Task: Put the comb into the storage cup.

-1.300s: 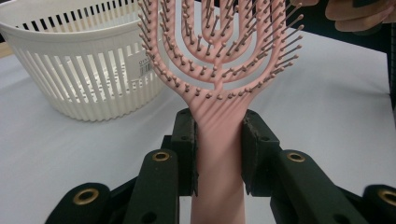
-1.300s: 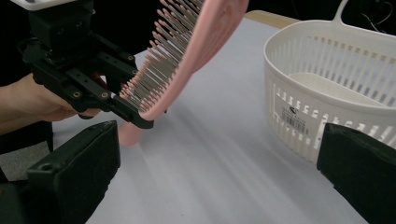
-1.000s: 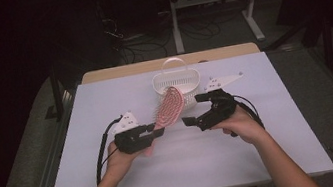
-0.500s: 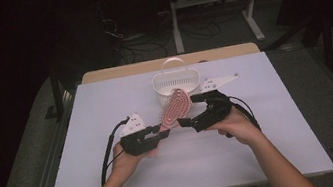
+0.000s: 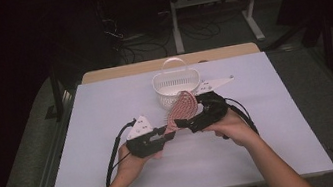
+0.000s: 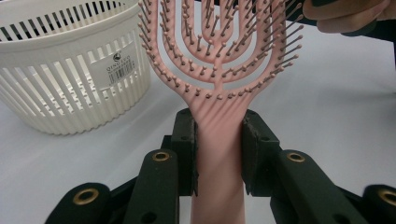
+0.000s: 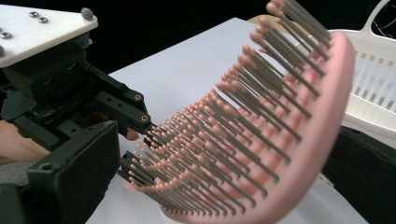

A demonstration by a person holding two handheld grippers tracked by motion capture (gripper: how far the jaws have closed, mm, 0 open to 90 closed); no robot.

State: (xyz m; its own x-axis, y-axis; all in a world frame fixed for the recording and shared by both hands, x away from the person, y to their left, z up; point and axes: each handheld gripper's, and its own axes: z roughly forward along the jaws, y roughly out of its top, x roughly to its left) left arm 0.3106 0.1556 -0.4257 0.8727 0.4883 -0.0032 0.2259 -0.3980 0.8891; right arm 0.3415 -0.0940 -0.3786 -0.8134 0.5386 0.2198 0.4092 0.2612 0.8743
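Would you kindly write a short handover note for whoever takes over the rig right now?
Left gripper: shut on the pink hairbrush, clamping its handle just below the head.
Right gripper: at the brush head, one finger on the bristle side; whether it grips yet is unclear.
White slatted basket: on the table just beyond the brush, seemingly empty.
Done: brush lifted off the table.
Left: probably finish the handover, then place the brush in the basket.
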